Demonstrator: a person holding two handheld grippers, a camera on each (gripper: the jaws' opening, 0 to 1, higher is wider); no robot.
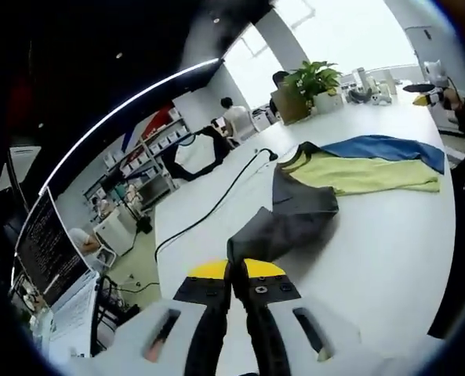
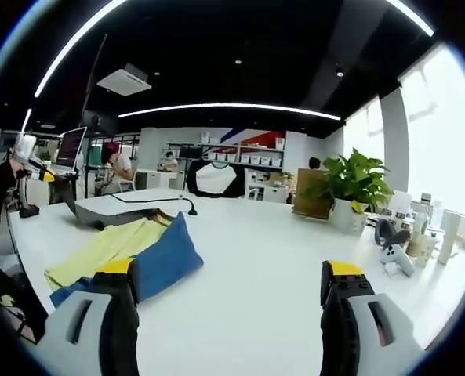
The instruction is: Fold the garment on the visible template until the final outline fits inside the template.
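Observation:
A garment with grey (image 1: 299,196), yellow and blue (image 1: 385,147) panels lies on the white table (image 1: 373,251). My left gripper (image 1: 240,270) is shut on a grey sleeve end, and that fabric is drawn out from the body toward the jaws. In the right gripper view the garment (image 2: 130,247) lies at the left, its blue part nearest. My right gripper (image 2: 232,286) hovers over bare table beside it, open wide with nothing between its yellow-tipped fingers (image 2: 116,268). The left gripper (image 2: 30,157), held by a dark-sleeved arm, appears at the far left with grey cloth hanging from it.
A black cable (image 1: 216,200) runs across the table beyond the garment. A potted plant (image 2: 354,182) and small white devices (image 2: 395,254) stand near the window side. A monitor (image 1: 48,243) sits off the table's edge. People sit at desks in the background.

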